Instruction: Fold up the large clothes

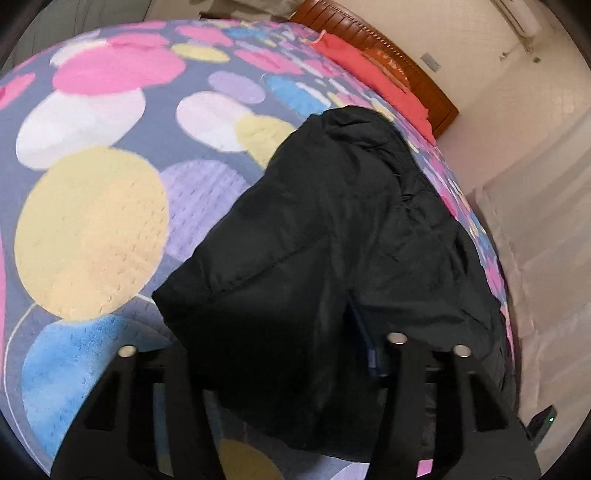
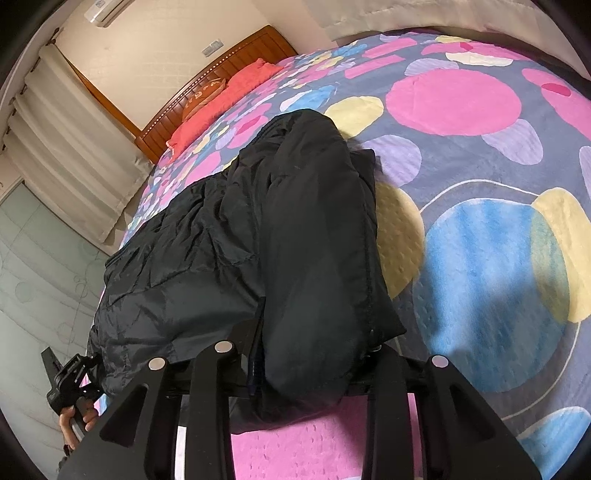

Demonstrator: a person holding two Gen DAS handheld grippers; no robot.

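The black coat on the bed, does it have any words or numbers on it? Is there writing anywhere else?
None can be read.
Black coat: no label or print shows.
Orange cushion by the headboard: pale marks, too blurred to read.
Air conditioner: a small mark, too small to read.

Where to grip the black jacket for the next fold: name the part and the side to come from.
Grip the black jacket at its near bottom hem, coming from the foot of the bedspread. It lies lengthwise toward the headboard, hem nearest and loose at the edge. Judged from its pose alone.
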